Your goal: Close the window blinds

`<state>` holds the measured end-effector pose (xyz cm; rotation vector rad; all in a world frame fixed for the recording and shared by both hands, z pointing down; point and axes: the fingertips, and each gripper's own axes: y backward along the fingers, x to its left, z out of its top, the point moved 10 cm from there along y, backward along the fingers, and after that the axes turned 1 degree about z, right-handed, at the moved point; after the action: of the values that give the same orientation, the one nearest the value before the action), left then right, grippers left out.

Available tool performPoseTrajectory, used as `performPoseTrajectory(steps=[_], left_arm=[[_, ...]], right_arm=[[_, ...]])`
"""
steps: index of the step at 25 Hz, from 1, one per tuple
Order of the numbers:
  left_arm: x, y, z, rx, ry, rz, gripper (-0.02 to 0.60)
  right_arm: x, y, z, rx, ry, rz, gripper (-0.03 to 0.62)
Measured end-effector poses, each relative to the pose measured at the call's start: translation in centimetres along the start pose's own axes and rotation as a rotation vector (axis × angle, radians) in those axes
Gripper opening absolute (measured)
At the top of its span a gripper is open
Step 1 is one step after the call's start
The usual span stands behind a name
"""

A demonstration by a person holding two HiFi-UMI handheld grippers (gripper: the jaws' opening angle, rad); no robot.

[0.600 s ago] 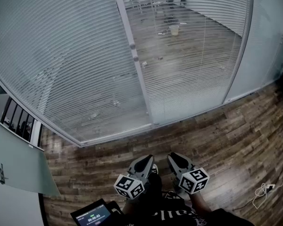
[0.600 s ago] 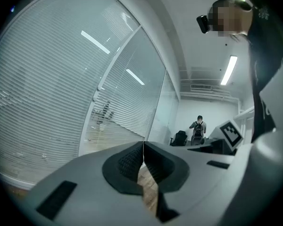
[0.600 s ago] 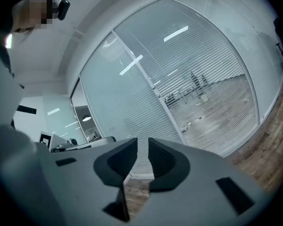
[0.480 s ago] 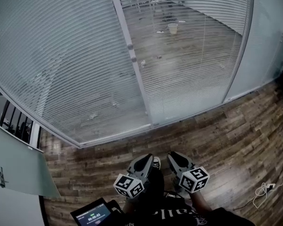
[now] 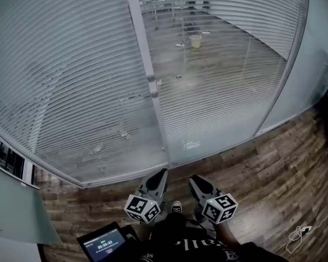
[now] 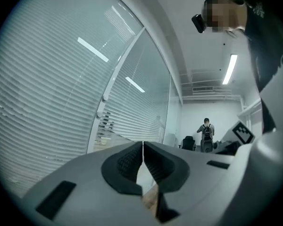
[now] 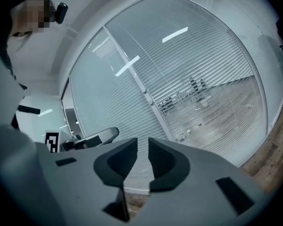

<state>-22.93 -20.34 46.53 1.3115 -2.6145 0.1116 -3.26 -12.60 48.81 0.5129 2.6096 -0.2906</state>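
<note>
White horizontal-slat window blinds (image 5: 71, 81) cover a glass partition wall across the far side of the head view. On the left pane the slats look mostly turned shut and little shows through. On the right pane (image 5: 229, 75) the slats are open enough to show a room behind the glass, with a wood floor and a pale bucket (image 5: 195, 40) far back. A light vertical frame post (image 5: 145, 53) splits the two panes, with two small round knobs (image 5: 151, 78) on it one above the other.

Both grippers are low and near, over the brown wood-plank floor (image 5: 273, 162), side by side, well short of the blinds and touching nothing. Left gripper (image 5: 162, 172): jaws pressed together, nothing between them, confirmed in the left gripper view. Right gripper (image 5: 192, 178): jaws a narrow slit apart, nothing between them. Both point at the bottom of the partition near the post.

A dark shoe toe (image 5: 176, 206) shows between the grippers. A small dark screen device (image 5: 104, 243) is at near left. A thin white cable (image 5: 296, 234) lies on the floor at near right. In the left gripper view a person with a backpack (image 6: 206, 131) stands far off by a white wall.
</note>
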Motion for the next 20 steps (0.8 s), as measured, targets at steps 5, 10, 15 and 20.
performPoseTrajectory(steps=[5,10,15,20], left_arm=[[6.2,-6.2,2.2,-0.006,-0.007,-0.004,0.006],[9.9,-10.0,2.3,0.017,0.009,0.004,0.049],[12.5,-13.6,3.3,0.017,-0.039,0.066,0.126],[14.6,-18.1,5.4,0.053,-0.228,0.198,0.126]], right_arm=[[-2.3,-6.6,3.8,-0.03,0.032,-0.017,0.083],[-3.8,-9.9,4.8,-0.014,0.029,-0.044,0.083],[-6.2,-11.7,5.3,0.023,0.02,-0.058,0.083],[-9.6,-13.6,7.2,0.048,0.022,-0.029,0.083]])
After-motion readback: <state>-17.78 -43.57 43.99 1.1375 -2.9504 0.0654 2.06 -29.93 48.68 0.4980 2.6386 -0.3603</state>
